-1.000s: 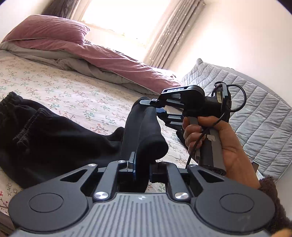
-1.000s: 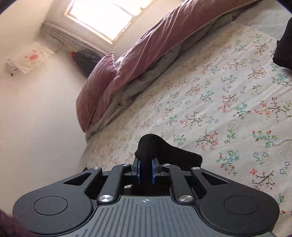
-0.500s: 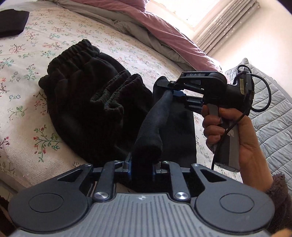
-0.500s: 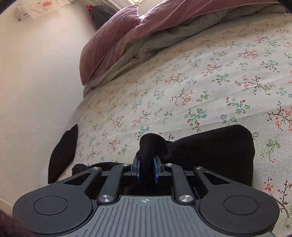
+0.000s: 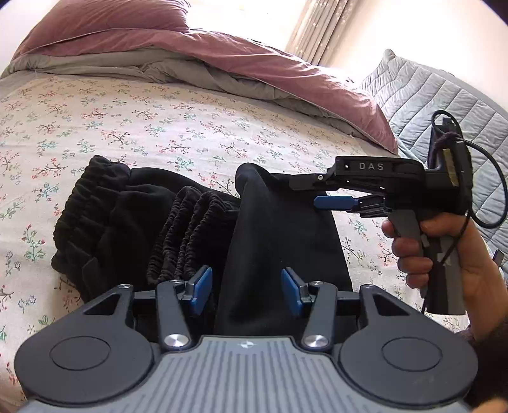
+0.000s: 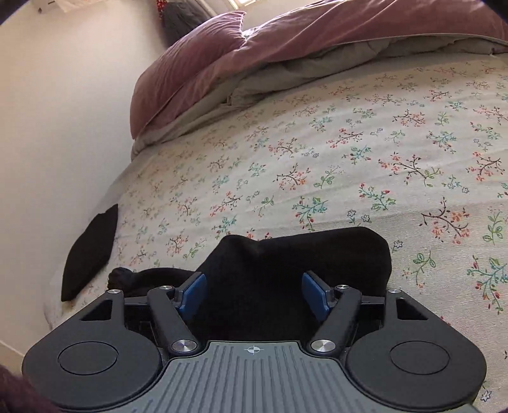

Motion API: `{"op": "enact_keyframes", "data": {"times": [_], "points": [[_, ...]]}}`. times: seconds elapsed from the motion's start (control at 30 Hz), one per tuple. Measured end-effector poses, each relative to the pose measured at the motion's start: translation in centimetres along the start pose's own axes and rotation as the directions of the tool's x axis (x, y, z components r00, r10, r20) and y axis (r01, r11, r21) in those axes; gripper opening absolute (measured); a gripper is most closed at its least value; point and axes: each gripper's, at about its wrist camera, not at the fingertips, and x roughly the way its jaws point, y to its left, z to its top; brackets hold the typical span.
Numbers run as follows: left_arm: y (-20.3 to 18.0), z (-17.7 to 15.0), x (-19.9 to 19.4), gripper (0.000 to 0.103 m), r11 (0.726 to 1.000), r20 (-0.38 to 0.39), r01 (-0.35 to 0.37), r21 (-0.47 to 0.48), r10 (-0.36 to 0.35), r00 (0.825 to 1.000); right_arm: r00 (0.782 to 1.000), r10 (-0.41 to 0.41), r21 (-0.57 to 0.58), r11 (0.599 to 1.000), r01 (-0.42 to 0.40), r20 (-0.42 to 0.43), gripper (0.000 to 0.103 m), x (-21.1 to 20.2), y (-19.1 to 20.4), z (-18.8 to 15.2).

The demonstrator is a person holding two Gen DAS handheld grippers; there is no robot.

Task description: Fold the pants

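Both grippers — left (image 5: 247, 289) and right (image 6: 254, 295) — are gaping wide, holding nothing, leaving the black pants (image 5: 279, 241) folded on the bed (image 5: 190, 133).

A home bedroom: a bed (image 5: 158, 127) in a floral sheet, with a mauve pillow (image 5: 104, 16) and duvet (image 5: 254, 63) heaped at its head, curtains (image 5: 317, 28) beyond the duvet, and a quilted grey mattress (image 5: 444, 95) beside the bed.

floral sheet (image 5: 165, 127) | mauve duvet (image 5: 254, 60) | quilted cover (image 5: 444, 95) (grey, perhaps bedding)
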Motion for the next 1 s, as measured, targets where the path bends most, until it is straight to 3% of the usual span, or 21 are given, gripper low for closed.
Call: {"op": "enact_keyframes", "data": {"times": [0.23, 0.3, 0.37, 0.43, 0.57, 0.67, 0.8, 1.0], "points": [[0.6, 1.8, 5.4, 0.056, 0.999, -0.092, -0.037, -0.027, 0.034, 0.995, 0.998, -0.045, -0.043, 0.998, 0.043, -0.043, 0.068, -1.6, -1.0, -1.6], [0.7, 2.1, 6.1, 0.032, 0.999, -0.097, -0.028, -0.033, 0.025, 0.995, 0.997, -0.064, -0.042, 0.997, 0.061, -0.052, 0.068, -2.2, -1.6, -2.0], [-0.1, 2.5, 5.7, 0.026, 0.999, -0.076, -0.047, 0.000, 0.047, 0.996, 0.995, -0.086, -0.046, 0.995, 0.083, -0.057, 0.068, -2.8, -2.2, -2.3], [-1.1, 3.2, 4.7, 0.025, 0.997, -0.032, -0.061, 0.051, 0.063, 0.997, 0.994, -0.099, -0.051, 0.994, 0.096, -0.049, 0.068, -3.3, -2.6, -2.4], [-0.4, 5.3, 2.3, 0.024, 0.999, 0.016, -0.031, 0.043, 0.030, 0.999, 0.996, -0.090, -0.033, 0.995, 0.090, -0.019, 0.068, -4.3, -3.0, -2.2], [0.9, 6.6, 0.4, 0.023, 0.995, 0.054, -0.087, 0.052, 0.084, 0.995, 0.997, -0.073, -0.037, 0.997, 0.072, -0.014, 0.068, -4.5, -2.5, -2.1], [4.6, 7.5, -1.1, 0.022, 0.991, 0.060, -0.133, -0.010, 0.133, 0.989, 0.998, -0.062, -0.060, 0.996, 0.060, -0.023, 0.068, -3.9, -1.6, -2.3], [9.9, 6.0, -1.0, 0.020, 0.980, 0.044, -0.174, -0.100, 0.179, 0.983, 0.997, -0.062, -0.075, 0.995, 0.059, -0.048, 0.068, -2.7, -0.9, -2.7]]}}
